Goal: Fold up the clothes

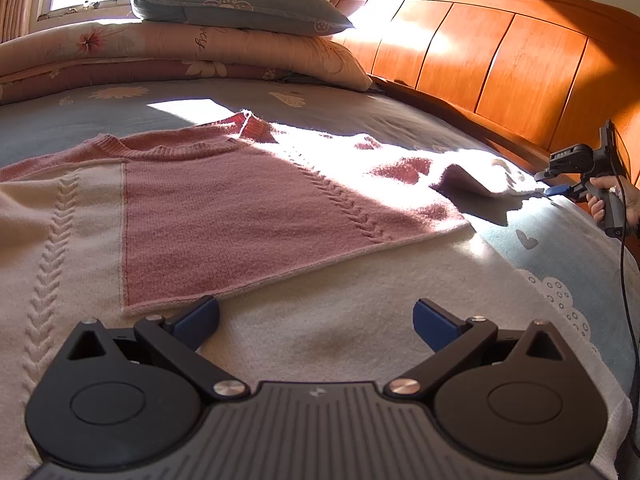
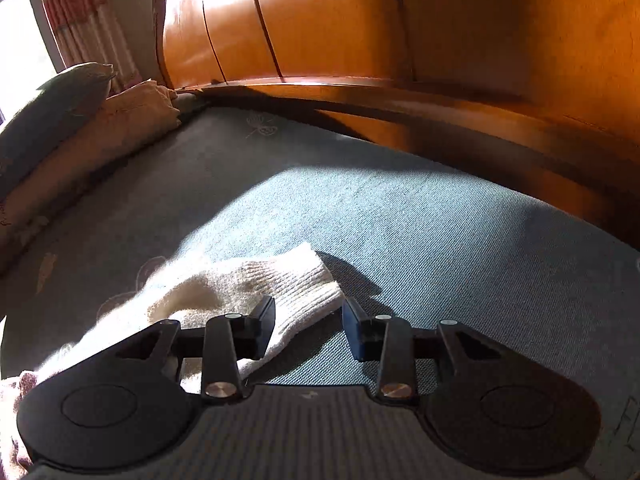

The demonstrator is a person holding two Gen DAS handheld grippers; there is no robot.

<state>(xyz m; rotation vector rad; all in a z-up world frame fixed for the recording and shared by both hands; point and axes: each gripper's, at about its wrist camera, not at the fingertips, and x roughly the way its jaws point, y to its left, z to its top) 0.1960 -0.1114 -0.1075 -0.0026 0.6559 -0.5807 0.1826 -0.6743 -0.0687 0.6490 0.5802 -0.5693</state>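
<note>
One pink and cream knitted sweater (image 1: 248, 216) is spread flat on the blue patterned bed sheet (image 1: 560, 256), with its ribbed round neckline turned toward the stacked bedding at the far side. Its middle panel is dusty pink, its outer parts are cream, and raised cable-like braids are seen running down the seams between the colours. A pink part is laid folded over the cream knit, its hemmed edge running diagonally across the garment. Strong sunlight falls over the half of the sweater nearer the orange wooden headboard (image 1: 500, 52), so the colours there are washed out.

The cream ribbed sleeve cuff (image 2: 296, 292) is stretched out from the sweater toward the headboard and lies on the sheet, slightly rumpled.

The left claw (image 1: 316, 322) is held low over the cream knit at the sweater's near edge, its blue-tipped fingers spread wide, with nothing between them. The right claw (image 2: 308, 322) is positioned at the cuff, its fingers parted; the cuff lies partly in the gap, beside one finger, and is not pinched. In the left wrist view the right claw is seen at the sleeve end, held by a hand (image 1: 612, 204), close to the headboard.

Beyond the sweater, away from the claws, a folded floral quilt (image 1: 160, 56) is stacked, and a grey-blue flowered pillow (image 1: 240, 4) is set on top of it.
</note>
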